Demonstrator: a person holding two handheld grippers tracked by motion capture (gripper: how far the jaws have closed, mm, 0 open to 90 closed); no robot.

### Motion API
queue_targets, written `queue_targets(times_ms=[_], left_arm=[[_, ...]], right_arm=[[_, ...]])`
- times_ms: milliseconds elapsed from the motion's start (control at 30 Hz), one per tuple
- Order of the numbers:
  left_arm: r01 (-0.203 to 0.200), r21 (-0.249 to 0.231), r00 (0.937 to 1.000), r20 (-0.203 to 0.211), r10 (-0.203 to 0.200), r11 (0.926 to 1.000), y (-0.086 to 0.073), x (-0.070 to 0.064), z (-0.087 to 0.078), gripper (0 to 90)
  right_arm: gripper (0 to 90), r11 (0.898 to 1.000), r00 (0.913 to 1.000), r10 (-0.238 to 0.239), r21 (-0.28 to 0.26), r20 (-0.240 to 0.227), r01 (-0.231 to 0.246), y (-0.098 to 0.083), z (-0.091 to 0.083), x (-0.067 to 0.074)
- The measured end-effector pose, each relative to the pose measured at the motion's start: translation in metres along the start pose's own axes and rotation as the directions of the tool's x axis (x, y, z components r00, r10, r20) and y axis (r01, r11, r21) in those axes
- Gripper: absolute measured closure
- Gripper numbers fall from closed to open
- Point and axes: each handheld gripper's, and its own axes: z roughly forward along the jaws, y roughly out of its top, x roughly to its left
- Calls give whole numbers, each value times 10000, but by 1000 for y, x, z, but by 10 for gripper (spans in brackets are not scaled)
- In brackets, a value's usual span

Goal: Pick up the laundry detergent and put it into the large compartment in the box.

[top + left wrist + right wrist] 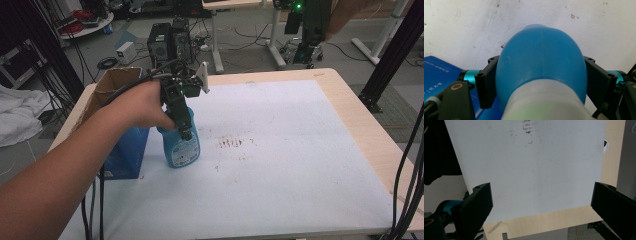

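Observation:
A blue plastic bottle [183, 149] with a printed label stands upright on the white mat [300, 165], left of the middle. My left gripper [183, 129] comes down on it from above, held by a hand that reaches in from the lower left. In the left gripper view the black jaws sit against both sides of the bottle's [541, 62] rounded shoulder, with its whitish neck nearest the camera. My right gripper [541, 195] hangs over the near edge of the mat [536, 170], jaws wide apart with nothing between them.
A blue box [124, 150] with an open cardboard top [116, 82] stands right beside the bottle on its left. Brown smudges [234, 143] mark the mat's middle. The wooden table [365, 135] borders the mat; cables hang at the right.

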Motion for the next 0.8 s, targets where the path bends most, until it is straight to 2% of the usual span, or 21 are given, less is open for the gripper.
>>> queue_targets(times_ms=[433, 800], left_arm=[[38, 54, 10000, -6, -38, 10000, 0, -1, 0, 308], [55, 175, 9997, -239, -51, 9998, 1, -1, 1, 341]], right_arm=[[28, 10000, 10000, 19, 9, 8, -19, -2, 0, 0], [29, 10000, 10000, 27, -32, -14, -27, -2, 2, -1]])
